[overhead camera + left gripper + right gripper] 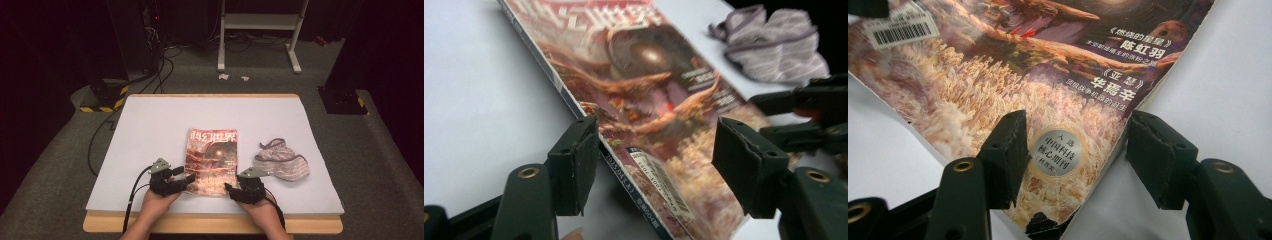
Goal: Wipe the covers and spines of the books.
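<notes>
Magazine (pixel 212 160) flat on tabletop (pixel 150 130), unlifted. Left tongs (pixel 654 160) and right tongs (pixel 1075 157) straddle near corners, gaping, not yet gripping; lifting remains.

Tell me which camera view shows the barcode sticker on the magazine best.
The right gripper view: the barcode sticker sits sharp, bars readable. The left gripper view shows it blurred and slanted; from the high view it is too small to make out.

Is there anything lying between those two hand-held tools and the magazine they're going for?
No, nothing visible is in the way. The left tool and the right tool both sit at the near corners of the magazine. The crumpled cloth lies off to the right.
</notes>
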{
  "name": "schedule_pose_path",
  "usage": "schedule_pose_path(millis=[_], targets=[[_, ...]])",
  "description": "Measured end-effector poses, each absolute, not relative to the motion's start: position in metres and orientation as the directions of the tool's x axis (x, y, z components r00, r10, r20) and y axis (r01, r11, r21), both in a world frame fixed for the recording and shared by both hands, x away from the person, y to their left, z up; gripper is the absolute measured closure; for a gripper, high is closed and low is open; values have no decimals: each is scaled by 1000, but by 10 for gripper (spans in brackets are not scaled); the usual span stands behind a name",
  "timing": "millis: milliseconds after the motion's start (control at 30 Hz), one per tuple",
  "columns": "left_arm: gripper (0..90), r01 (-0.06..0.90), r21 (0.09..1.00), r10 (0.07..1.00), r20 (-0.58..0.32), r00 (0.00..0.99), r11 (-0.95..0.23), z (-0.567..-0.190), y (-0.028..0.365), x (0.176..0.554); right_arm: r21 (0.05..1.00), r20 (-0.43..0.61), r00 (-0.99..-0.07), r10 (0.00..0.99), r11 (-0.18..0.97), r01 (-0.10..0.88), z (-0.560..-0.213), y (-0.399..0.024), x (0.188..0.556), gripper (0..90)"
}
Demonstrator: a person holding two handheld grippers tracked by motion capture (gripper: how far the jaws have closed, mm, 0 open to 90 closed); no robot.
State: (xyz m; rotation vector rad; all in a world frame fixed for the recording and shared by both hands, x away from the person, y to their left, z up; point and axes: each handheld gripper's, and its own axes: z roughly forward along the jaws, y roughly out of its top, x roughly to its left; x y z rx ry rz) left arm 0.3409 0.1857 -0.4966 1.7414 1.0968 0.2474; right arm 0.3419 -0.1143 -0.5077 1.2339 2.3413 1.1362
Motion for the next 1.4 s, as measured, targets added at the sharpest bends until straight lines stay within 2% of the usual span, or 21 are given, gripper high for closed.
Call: schedule_pose_path(millis=[200, 267, 367, 533, 767, 967, 1133, 1400], targets=[[382, 518, 853, 724, -316, 613, -67, -494, 178, 336, 740, 125, -599, 791, 328, 587, -508, -115, 341, 417], [402, 541, 836, 708, -327, 626, -93, -495, 172, 337, 741, 125, -599, 791, 327, 587, -508, -116, 341, 420], [398, 541, 826, 706, -287, 647, -160, -502, 156, 333, 742, 126, -620, 775, 341, 577, -508, -114, 341, 429], [379, 517, 839, 712, -256, 654, -173, -499, 155, 328, 744, 129, -622, 772, 340, 575, -508, -113, 341, 428], [382, 510, 842, 723, -244, 647, -173, -498, 158, 325, 745, 141, -621, 771, 331, 579, -508, -115, 342, 425], [400, 516, 844, 723, -266, 637, -144, -498, 162, 325, 746, 136, -605, 785, 321, 584, -507, -119, 341, 385], [413, 522, 844, 730, -278, 625, -126, -499, 162, 325, 741, 136, -613, 778, 331, 584, -507, -120, 340, 487], [468, 529, 847, 789, -292, 541, -49, -501, 169, 330, 739, 117, -650, 751, 372, 562, -507, -100, 335, 478]])
